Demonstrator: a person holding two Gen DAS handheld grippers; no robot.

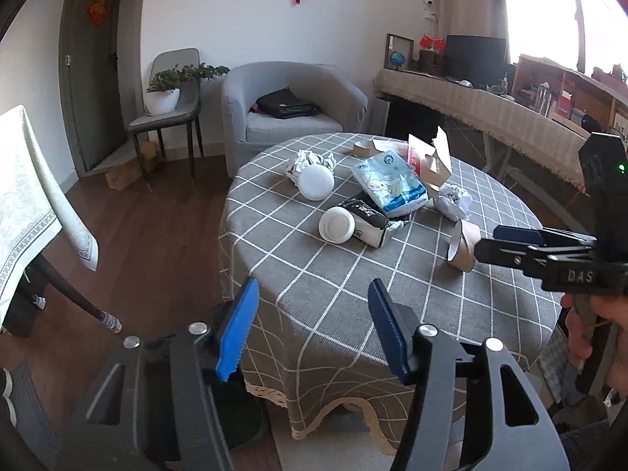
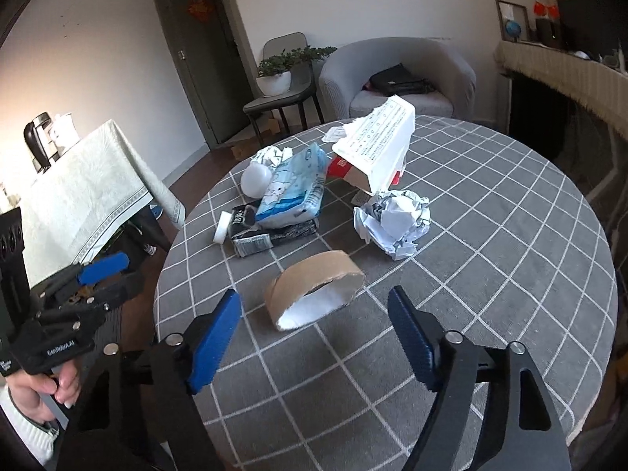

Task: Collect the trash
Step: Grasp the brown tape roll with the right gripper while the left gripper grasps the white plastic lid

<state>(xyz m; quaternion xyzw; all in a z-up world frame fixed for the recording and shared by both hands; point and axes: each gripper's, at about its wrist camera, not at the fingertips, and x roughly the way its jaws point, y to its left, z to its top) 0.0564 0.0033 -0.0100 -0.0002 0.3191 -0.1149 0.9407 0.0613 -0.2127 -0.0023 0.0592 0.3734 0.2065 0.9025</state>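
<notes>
Right gripper (image 2: 314,337) has its jaws spread wide with nothing between them, lined up on the cardboard tape core (image 2: 314,296), which lies tilted on its edge on the grey checked tablecloth (image 2: 490,274) at the near side of the round table, just ahead of the fingertips. Left gripper (image 1: 314,325) is also spread and empty, hovering at the table's edge, well apart from the litter. The rest of the trash sits farther back: crumpled paper ball (image 2: 392,223), blue tissue pack (image 2: 294,188) lying on a black carton (image 2: 271,233), white lid (image 2: 222,227) beside it, torn box (image 2: 373,149), white round object (image 2: 255,180) and another paper wad (image 2: 272,155). No bin shows in either view. Likely risks: the core is a thin hollow ring leaning on its rim, so a closing finger that meets it off centre could roll or skid it across the cloth, maybe off the near edge. Too hard a squeeze would probably flatten it; too shallow a bite may let it pop out. The cloth looks loose, so a dragging fingertip could snag it and shift the pile. The two grippers are close at this side and might clash.
</notes>
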